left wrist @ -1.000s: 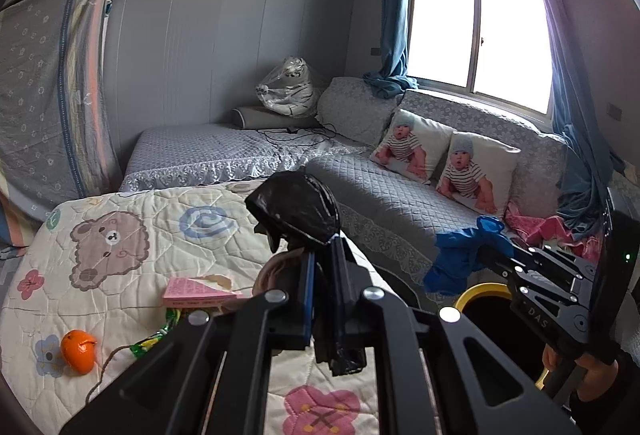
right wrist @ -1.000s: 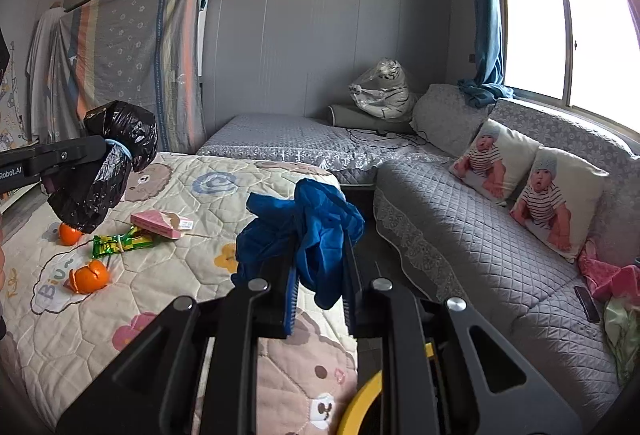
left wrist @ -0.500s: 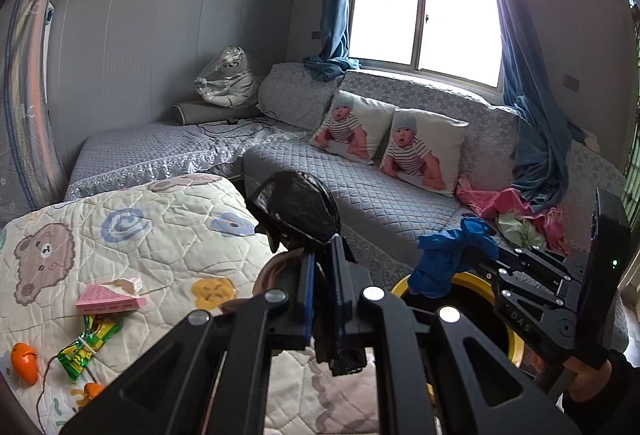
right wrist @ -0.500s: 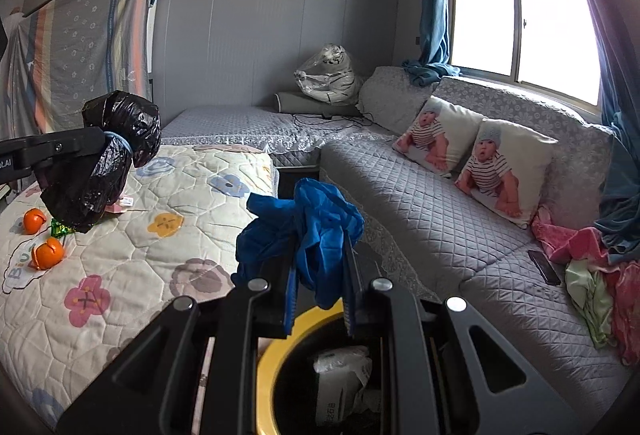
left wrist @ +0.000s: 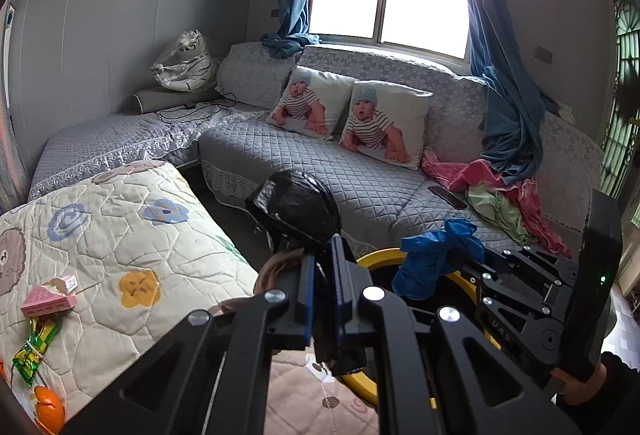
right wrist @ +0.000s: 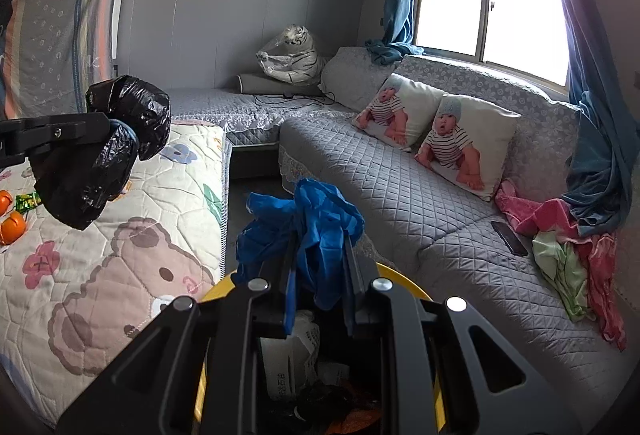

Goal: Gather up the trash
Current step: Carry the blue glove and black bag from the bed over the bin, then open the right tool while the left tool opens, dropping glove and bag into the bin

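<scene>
My left gripper (left wrist: 322, 255) is shut on a knotted black plastic bag (left wrist: 296, 209), held in the air over the bed edge; the bag also shows in the right wrist view (right wrist: 104, 155). My right gripper (right wrist: 318, 243) is shut on crumpled blue plastic trash (right wrist: 304, 219), held just above a yellow-rimmed bin (right wrist: 212, 289) with paper trash inside. The blue trash (left wrist: 436, 255) and the bin rim (left wrist: 376, 257) also show in the left wrist view. On the bed quilt (left wrist: 120, 235) lie a pink box (left wrist: 48, 295), a green wrapper (left wrist: 34, 347) and an orange (left wrist: 50, 405).
A grey sofa (left wrist: 320, 163) with two baby-print pillows (left wrist: 348, 115) runs along the window wall. Pink and green clothes (left wrist: 500, 195) and a phone (left wrist: 448, 195) lie on it. A wrapped tiger toy (left wrist: 184, 63) sits in the corner. Oranges (right wrist: 10, 223) lie on the bed.
Both grippers swung right, away from the bed toward the sofa. The yellow bin came fully under the right gripper. Both loads stay gripped.
</scene>
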`<state>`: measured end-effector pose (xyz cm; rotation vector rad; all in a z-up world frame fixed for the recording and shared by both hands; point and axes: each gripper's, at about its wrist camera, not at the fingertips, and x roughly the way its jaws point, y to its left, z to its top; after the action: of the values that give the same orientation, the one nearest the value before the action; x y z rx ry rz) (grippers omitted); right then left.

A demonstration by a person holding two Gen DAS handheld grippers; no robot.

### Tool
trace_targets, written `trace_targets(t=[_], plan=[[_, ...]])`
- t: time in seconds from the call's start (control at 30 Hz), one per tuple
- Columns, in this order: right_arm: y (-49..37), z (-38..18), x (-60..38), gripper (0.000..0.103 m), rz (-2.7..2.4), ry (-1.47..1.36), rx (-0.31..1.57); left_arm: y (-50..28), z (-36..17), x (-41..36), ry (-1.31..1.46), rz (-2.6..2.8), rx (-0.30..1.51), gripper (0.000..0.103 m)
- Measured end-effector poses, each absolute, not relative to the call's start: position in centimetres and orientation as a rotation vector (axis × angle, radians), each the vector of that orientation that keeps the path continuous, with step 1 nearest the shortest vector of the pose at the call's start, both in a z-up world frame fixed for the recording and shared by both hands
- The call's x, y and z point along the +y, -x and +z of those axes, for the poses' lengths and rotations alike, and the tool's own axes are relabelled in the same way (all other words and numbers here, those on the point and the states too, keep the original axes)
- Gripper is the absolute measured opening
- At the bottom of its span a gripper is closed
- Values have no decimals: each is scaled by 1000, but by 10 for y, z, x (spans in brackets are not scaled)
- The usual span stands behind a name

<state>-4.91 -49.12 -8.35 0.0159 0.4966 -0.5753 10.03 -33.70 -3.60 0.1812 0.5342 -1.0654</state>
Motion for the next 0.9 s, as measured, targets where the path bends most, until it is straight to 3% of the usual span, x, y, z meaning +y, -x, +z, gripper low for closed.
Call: trace_targets(t=[0.9], plan=[[63, -131, -521, 17, -615, -125, 637, -84, -90, -410, -233, -1154, 667, 8]])
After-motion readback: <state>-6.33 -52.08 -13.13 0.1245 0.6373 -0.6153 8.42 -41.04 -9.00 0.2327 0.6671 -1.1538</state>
